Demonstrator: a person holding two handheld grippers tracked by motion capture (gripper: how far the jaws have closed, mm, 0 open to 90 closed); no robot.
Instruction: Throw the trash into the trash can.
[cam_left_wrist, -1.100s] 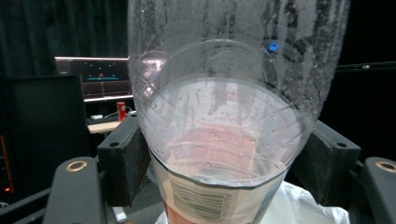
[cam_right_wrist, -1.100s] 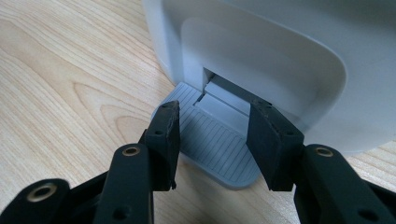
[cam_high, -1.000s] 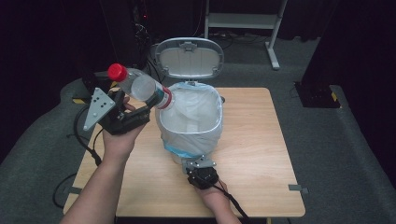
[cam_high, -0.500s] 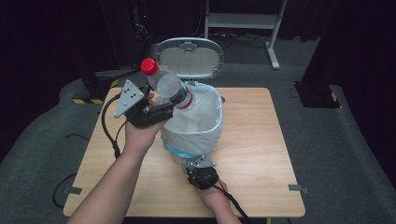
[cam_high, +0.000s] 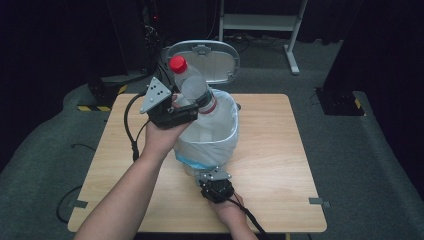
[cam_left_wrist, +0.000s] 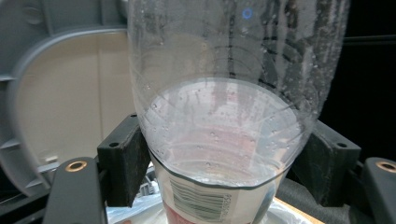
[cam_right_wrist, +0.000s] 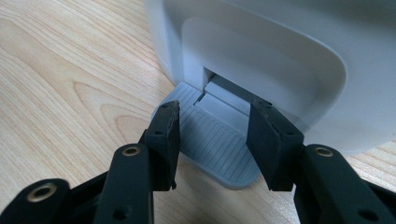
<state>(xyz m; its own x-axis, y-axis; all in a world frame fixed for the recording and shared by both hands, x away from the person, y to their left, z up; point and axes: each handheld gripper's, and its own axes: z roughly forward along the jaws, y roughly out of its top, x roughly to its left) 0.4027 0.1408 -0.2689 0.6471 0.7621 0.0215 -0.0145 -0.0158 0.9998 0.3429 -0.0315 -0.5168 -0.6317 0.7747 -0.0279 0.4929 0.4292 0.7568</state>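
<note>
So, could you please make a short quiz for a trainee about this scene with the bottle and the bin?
1. True or false: the lid of the pedal bin stands open.
2. What does the left gripper hold? A) a cup B) a clear bottle with a red cap C) nothing
3. Fill in: the right gripper has its jaws on either side of the bin's grey ____.

Key: 1 true; 2 B; 3 pedal.

Overhead forward-down; two close claw-mounted views
</note>
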